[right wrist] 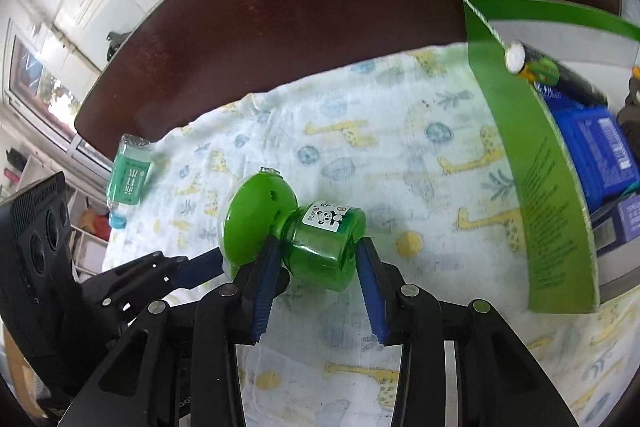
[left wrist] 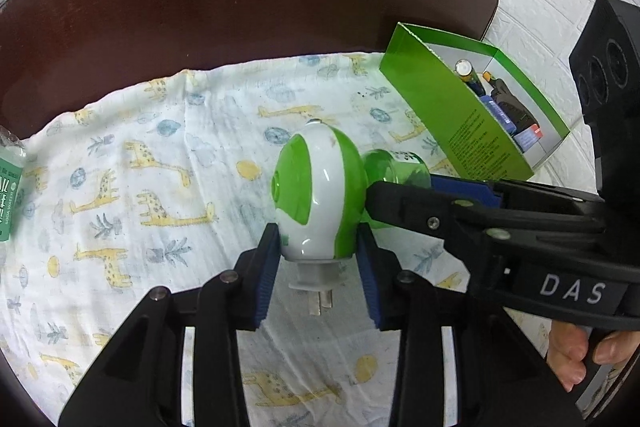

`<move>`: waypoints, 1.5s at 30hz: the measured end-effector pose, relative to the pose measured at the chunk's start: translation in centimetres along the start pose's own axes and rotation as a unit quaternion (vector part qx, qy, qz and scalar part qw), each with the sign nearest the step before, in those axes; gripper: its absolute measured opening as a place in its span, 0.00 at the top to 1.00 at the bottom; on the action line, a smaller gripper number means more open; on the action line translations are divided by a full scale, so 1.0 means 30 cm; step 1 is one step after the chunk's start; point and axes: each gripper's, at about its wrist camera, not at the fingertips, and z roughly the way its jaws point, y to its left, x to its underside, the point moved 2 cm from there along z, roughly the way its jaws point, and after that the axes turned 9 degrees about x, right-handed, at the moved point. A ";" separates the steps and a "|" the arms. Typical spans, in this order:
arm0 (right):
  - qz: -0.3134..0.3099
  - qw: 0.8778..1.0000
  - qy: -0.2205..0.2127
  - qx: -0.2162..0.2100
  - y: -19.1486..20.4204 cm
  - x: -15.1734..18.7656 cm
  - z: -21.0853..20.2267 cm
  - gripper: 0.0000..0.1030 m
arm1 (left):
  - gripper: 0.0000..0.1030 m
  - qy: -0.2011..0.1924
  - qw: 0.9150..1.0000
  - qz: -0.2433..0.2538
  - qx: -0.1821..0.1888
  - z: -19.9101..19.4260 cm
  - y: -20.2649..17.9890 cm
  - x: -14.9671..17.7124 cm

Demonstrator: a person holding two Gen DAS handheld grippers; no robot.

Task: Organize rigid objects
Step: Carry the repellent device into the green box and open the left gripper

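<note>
one plug-in mosquito repeller (left wrist: 320,195): green & white egg-shaped head w/ 2 metal prongs, clear green bottle (right wrist: 326,247) screwed on. it's held over the giraffe cloth (left wrist: 160,187), left of the green box (left wrist: 452,115). left gripper (left wrist: 318,267) clamps the head, right gripper (right wrist: 320,281) pinches the bottle. only right view shows the bottle's panda label & 1 water bottle (right wrist: 130,179) lying whole; only left view shows the prongs. 1 battery (right wrist: 552,71) in box.

Right gripper (right wrist: 316,259) fingers pinching green bottle (right wrist: 324,247) of plug-in repeller, green box (right wrist: 532,163) beside
</note>
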 end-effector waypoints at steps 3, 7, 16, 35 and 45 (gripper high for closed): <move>-0.001 1.000 -0.012 -0.005 -0.005 -0.014 -0.041 0.60 | 0.65 -0.012 1.000 0.013 -0.005 -0.032 -0.038 -0.028; 0.003 0.999 -0.041 -0.009 -0.034 -0.046 -0.130 0.60 | 0.65 -0.033 0.999 0.042 -0.004 -0.075 -0.122 -0.094; 0.021 0.993 -0.119 0.018 -0.212 -0.126 -0.356 0.60 | 0.65 -0.060 0.992 0.106 0.017 -0.055 -0.376 -0.267; 0.082 0.989 -0.116 0.050 -0.630 -0.208 -0.325 0.60 | 0.64 0.009 0.990 0.142 0.021 0.283 -0.591 -0.434; 0.124 0.984 -0.111 0.070 -0.662 -0.206 -0.298 0.60 | 0.47 -0.019 0.989 0.143 -0.026 0.233 -0.545 -0.428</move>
